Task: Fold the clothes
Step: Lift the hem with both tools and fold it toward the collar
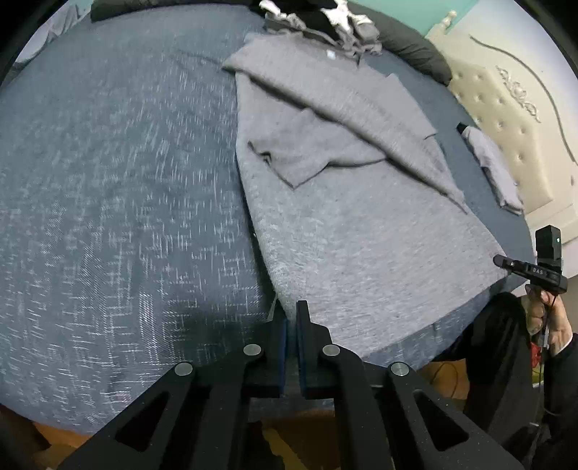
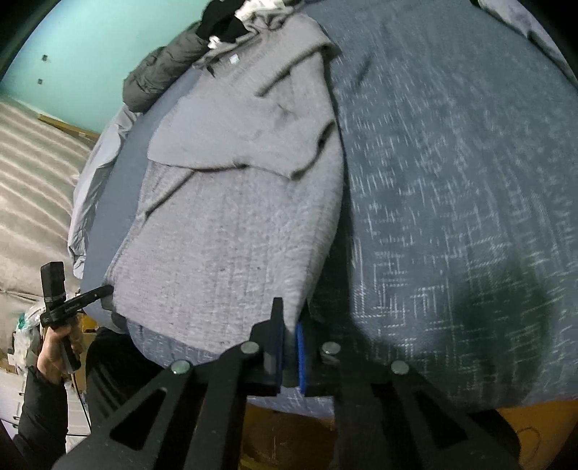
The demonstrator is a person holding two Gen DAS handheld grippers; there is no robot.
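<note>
From the left wrist, the left gripper (image 1: 291,318) is pinched closed on the near corner of the grey sweater (image 1: 354,224). The sweater lies flat on the blue bed (image 1: 108,180), with both sleeves folded across its middle. Its long left edge runs straight away from the gripper toward the far end of the bed. Left of the sweater the bed is wide and bare, so there is lots of room there. Right of the sweater only a thin strip of bed shows before the edge. A small folded cloth (image 1: 495,170) sits on that side, near the cream headboard (image 1: 513,119). A pile of clothes (image 1: 325,21) lies past the sweater's collar. The right gripper (image 1: 505,262) shows at the sweater's other near corner, but it is small and I cannot be sure it touches.

From the right wrist, the right gripper (image 2: 289,325) is closed on the sweater's (image 2: 234,224) near corner, and the cloth lifts a bit there. Right of the sweater the bed (image 2: 451,180) is open and bare. The left gripper (image 2: 101,291) touches the far near corner, by the bed's edge.
</note>
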